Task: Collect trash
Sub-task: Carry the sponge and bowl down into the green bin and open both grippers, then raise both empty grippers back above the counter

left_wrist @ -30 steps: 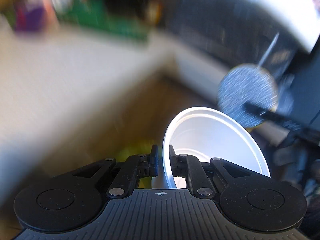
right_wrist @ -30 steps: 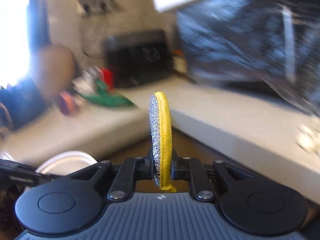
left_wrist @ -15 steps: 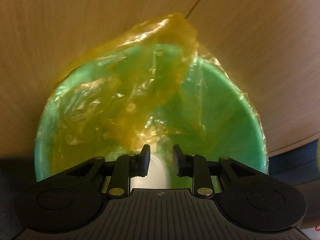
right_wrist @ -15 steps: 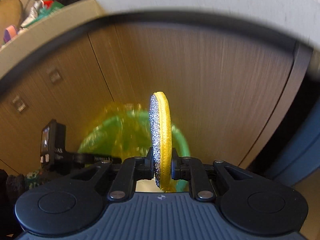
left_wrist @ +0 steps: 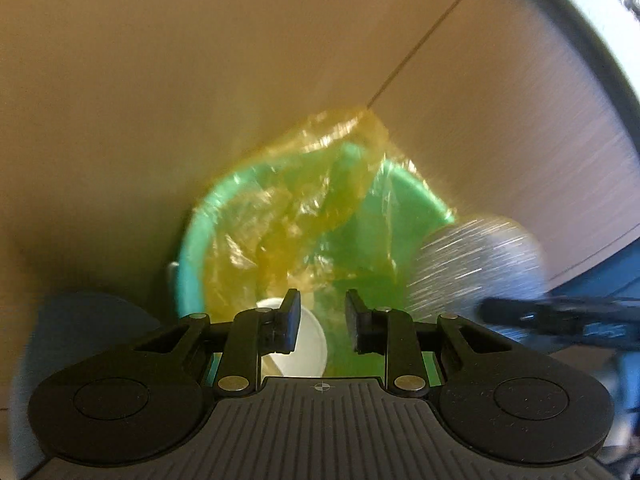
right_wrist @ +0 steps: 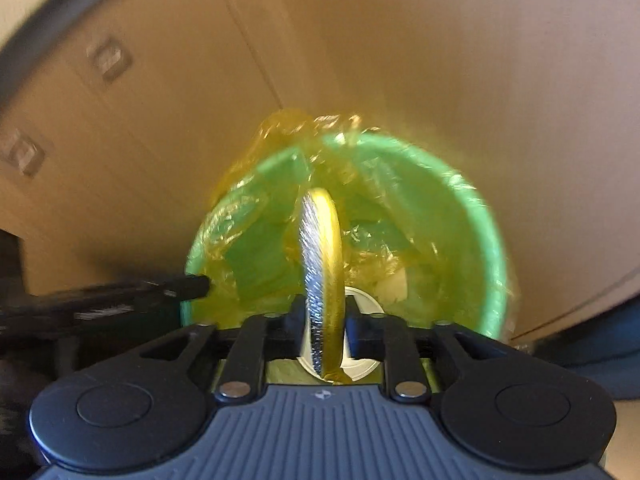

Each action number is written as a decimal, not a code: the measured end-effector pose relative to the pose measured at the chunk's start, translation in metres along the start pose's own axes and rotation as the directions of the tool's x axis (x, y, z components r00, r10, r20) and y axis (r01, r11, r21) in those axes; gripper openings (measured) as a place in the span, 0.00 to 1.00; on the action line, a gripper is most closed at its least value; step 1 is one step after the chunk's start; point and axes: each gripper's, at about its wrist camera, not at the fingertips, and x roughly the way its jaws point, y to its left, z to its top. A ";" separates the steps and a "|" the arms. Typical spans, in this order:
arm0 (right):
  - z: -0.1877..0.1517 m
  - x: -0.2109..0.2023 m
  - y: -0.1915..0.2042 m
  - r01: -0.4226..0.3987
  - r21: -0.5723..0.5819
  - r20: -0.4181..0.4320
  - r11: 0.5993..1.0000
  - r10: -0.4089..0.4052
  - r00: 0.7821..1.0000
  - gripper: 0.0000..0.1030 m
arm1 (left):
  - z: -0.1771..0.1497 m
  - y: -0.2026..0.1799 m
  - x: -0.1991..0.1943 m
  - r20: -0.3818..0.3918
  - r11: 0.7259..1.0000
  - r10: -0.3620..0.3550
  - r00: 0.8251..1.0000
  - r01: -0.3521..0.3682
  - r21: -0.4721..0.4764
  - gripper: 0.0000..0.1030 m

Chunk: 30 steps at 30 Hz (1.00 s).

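1. We see a green bin (left_wrist: 192,248) lined with a yellow plastic bag (left_wrist: 320,200), standing against wood-grain cabinet doors (left_wrist: 500,100).
2. Our left gripper (left_wrist: 319,316) hangs over the bin mouth with its jaws parted a modest way and nothing between them.
3. A white foam cup (left_wrist: 298,344) lies inside the bag just below the left fingers, clear of both pads.
4. Our right gripper (right_wrist: 323,320) points down into the same bin; its jaws are opening.
5. A round glitter-silver pad with a yellow edge (right_wrist: 322,264) stands on edge between the right jaws. The pads look drawn back from its faces, though motion blur leaves us unsure whether one side touches.
6. From the left wrist camera that same pad shows as a blurred silver disc over the bin's right rim.
7. In the right wrist view the left gripper's black fingertip reaches over the bin's left rim.
8. The cup appears there as a pale shape behind the pad, at the bag's bottom.
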 end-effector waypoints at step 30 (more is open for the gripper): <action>0.107 -0.228 0.144 0.170 -0.147 0.658 0.974 -0.031 0.752 0.98 | 0.136 -0.082 -0.364 0.684 0.963 0.177 0.708 -0.267 0.028 0.26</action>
